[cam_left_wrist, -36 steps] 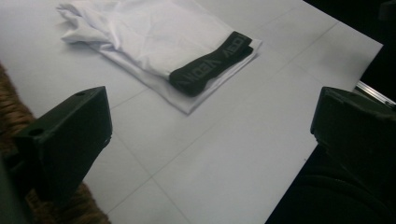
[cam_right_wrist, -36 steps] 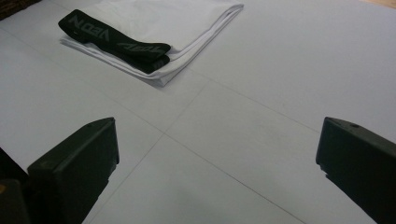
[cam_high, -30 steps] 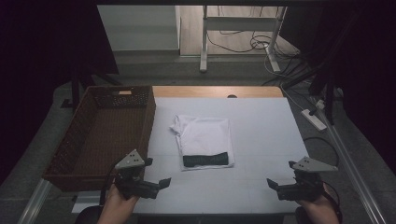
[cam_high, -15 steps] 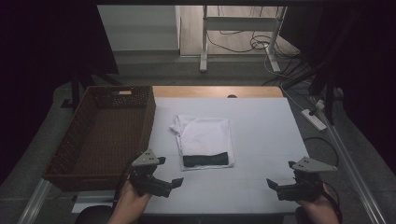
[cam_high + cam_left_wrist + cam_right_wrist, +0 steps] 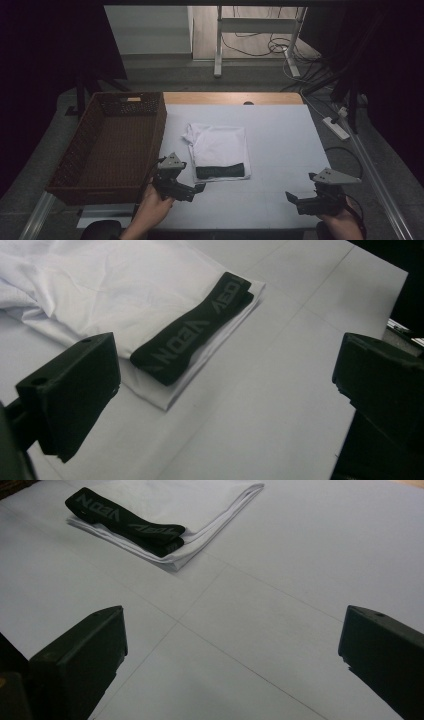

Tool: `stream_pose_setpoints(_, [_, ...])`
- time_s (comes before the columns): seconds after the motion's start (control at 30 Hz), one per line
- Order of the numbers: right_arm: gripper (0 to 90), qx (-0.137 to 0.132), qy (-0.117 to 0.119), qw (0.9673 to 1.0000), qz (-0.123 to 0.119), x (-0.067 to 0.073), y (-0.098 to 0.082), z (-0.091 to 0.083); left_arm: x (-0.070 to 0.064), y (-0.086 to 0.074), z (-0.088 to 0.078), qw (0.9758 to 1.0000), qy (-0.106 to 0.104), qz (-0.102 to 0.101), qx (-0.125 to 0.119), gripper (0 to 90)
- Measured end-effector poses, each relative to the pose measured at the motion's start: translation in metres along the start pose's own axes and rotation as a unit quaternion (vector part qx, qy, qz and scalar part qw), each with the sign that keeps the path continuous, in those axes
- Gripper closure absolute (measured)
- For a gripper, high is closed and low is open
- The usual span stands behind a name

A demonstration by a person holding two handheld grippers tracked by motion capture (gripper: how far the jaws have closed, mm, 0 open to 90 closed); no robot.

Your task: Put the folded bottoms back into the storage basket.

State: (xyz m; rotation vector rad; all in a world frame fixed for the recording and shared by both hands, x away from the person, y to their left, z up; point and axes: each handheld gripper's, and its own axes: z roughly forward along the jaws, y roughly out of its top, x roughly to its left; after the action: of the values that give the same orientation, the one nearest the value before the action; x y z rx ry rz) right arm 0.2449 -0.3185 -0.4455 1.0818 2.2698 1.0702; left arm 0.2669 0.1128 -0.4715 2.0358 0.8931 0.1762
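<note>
- Wicker basket (image 5: 107,145): stands at the table's left edge, directly left of the left gripper. Its near right corner is close beside that gripper, which leaves little room on that side.
- Left gripper (image 5: 200,188): held low over the white table (image 5: 280,150) near the front edge, jaws wide apart with nothing between them. In the left gripper view bare tabletop shows between the jaws.
- Folded white garment (image 5: 220,145): lies flat on the table, just ahead of the left gripper and slightly to its right, not touched by it. Its near edge carries a black band (image 5: 192,330) with grey lettering, lying across the fold. The near right corner of the folded stack points toward the open tabletop.
- Open surface: a broad bare stretch of table runs between the two grippers and right of the garment. Faint seam lines cross it.
- Right gripper (image 5: 291,197): held near the front right corner, jaws wide apart and empty. The garment lies well ahead and to its left, well apart from it. The table's right edge is near on its outer side.
</note>
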Motion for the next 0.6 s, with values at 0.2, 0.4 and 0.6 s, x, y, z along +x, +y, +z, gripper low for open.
stream_pose_setpoints(0.2, [0.3, -0.001, 0.001, 1.0, 0.001, 0.0, 0.0, 0.0, 0.011, 0.008, 0.016, 0.9999, 0.007, 0.003, 0.008, 0.1])
stream_pose_setpoints(0.4, [0.3, -0.003, 0.001, 1.0, 0.003, -0.001, 0.0, 0.0, 0.021, 0.01, 0.024, 0.9998, 0.016, 0.003, 0.008, 0.0])
stream_pose_setpoints(0.6, [0.3, -0.002, 0.002, 1.0, 0.001, -0.001, 0.0, 0.0, 0.031, 0.016, 0.03, 0.9994, 0.032, -0.01, 0.01, 0.0])
